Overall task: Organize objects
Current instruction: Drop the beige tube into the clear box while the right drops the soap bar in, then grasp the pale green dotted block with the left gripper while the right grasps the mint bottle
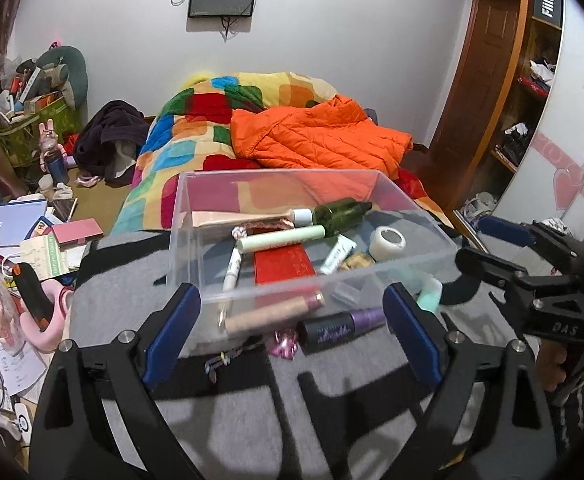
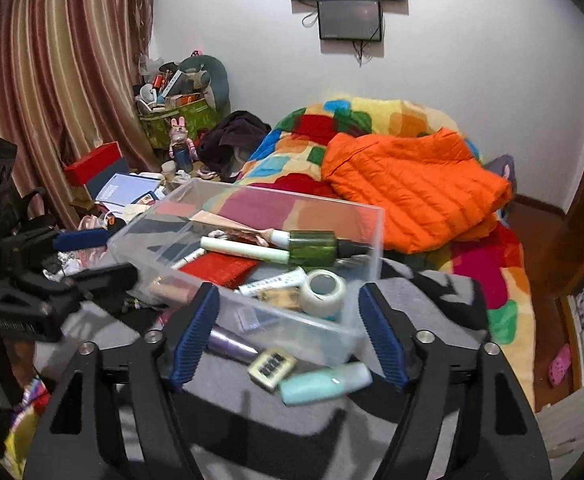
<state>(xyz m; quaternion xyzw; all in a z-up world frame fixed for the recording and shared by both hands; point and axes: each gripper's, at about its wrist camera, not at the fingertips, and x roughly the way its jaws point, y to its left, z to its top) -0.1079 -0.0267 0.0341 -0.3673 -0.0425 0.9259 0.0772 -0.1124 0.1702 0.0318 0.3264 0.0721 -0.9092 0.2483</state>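
A clear plastic box (image 1: 196,256) (image 2: 374,236) sits on a grey and black blanket (image 1: 252,412). It holds a green bottle (image 1: 342,213) (image 2: 312,246), a pale green tube (image 1: 280,238), a red case (image 1: 284,266), a roll of white tape (image 1: 388,243) (image 2: 323,287) and other cosmetics. In front of the box lie a beige tube (image 1: 272,312), a purple and black tube (image 1: 342,326) (image 2: 228,342), a teal bottle (image 2: 326,382) and a small black and cream case (image 2: 271,366). My left gripper (image 1: 292,336) is open and empty over the tubes. My right gripper (image 2: 288,338) is open and empty over the teal bottle.
A bed with a colourful quilt (image 1: 196,136) and an orange jacket (image 1: 320,136) (image 2: 416,188) lies behind the box. Books, papers and a green bin (image 1: 36,128) clutter the floor at the left. A wooden door and shelves (image 1: 532,80) stand at the right.
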